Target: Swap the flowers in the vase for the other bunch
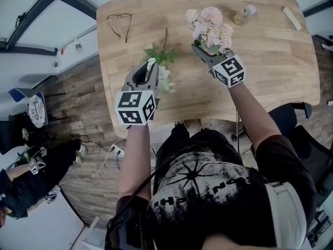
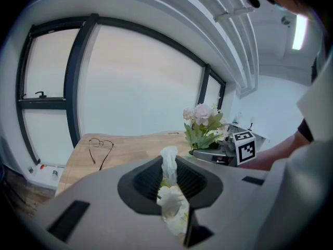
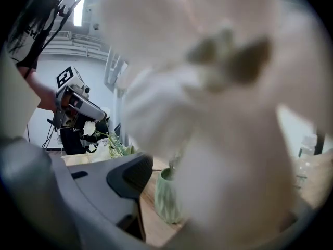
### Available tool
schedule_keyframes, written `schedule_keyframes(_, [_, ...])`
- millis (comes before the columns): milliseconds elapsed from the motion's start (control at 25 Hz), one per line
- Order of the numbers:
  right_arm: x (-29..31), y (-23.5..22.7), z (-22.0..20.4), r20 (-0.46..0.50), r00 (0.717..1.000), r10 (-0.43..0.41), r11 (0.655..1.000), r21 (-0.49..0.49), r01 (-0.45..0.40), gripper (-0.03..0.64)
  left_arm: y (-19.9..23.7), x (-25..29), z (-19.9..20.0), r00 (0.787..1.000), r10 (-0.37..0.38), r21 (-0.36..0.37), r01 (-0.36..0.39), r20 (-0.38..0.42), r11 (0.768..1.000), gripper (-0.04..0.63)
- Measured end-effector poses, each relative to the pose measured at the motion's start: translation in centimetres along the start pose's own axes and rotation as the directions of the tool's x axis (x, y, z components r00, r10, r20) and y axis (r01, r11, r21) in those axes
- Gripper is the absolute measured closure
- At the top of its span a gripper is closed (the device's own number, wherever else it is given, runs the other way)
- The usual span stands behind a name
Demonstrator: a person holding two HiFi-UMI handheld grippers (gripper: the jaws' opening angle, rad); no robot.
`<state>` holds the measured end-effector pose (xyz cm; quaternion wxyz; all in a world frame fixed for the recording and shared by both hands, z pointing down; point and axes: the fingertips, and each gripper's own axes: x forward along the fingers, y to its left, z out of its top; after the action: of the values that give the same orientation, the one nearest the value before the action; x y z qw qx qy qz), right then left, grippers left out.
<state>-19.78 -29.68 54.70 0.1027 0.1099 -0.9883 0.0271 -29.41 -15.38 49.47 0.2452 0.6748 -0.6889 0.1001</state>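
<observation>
Left gripper (image 1: 148, 66) is nearly closed, clamped on the white bunch (image 1: 161, 61). The left gripper view shows a white bloom (image 2: 169, 191) and its stem pinched between the ribbed pads, with the leafy end sticking out past the tips. The bunch is held above the near-middle of the wooden surface (image 1: 260, 77).

Right gripper (image 1: 202, 50) has its jaws wide apart and grips nothing. It sits at the base of the pink bunch (image 1: 210, 27), with the stems between the jaws. In the right gripper view, blurred pale petals right at the lens fill most of the frame and hide one jaw.

Only the right gripper view shows the ribbed green vase (image 3: 169, 202), standing upright on the surface just past the visible jaw, with stems going into its mouth. From the head view the blooms cover it.

The head view and left gripper view show eyeglasses (image 1: 119, 24) lying at the far left of the surface, well apart from both bunches. A small bottle (image 1: 244, 15) stands beyond the pink bunch.
</observation>
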Motion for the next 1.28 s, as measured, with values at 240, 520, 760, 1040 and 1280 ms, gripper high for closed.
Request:
schedule_keyframes(240, [0.0,0.0,-1.0,-0.034,0.999,-0.008,1.000,0.014,0.008,0.394,-0.1,0.0,-0.1,1.000,-0.003,-0.001,0.003,-0.001,1.000,0.518])
schedule_keyframes(520, [-0.2,-0.1,-2.1,-0.058,0.998,-0.025,0.999,0.038,0.027,0.391,0.0,0.1,-0.2,1.000,-0.005,-0.002,0.005,-0.004,1.000,0.518])
schedule_keyframes(760, [-0.9,-0.1,-2.2,-0.063,0.998,-0.030,0.998,0.049,0.033,0.391,-0.2,-0.1,-0.2,1.000,-0.002,-0.003,0.002,-0.002,1.000,0.518])
schedule_keyframes(1040, [-2.9,0.1,-2.2,-0.062,0.997,-0.037,0.995,0.095,0.042,0.391,-1.2,-0.5,-0.4,1.000,0.004,0.008,-0.004,0.015,1.000,0.518])
schedule_keyframes(1280, [-5.2,0.2,-1.5,-0.069,0.997,-0.043,0.993,0.105,0.051,0.391,-2.4,-1.2,-0.1,0.999,0.005,0.006,-0.005,0.041,1.000,0.518])
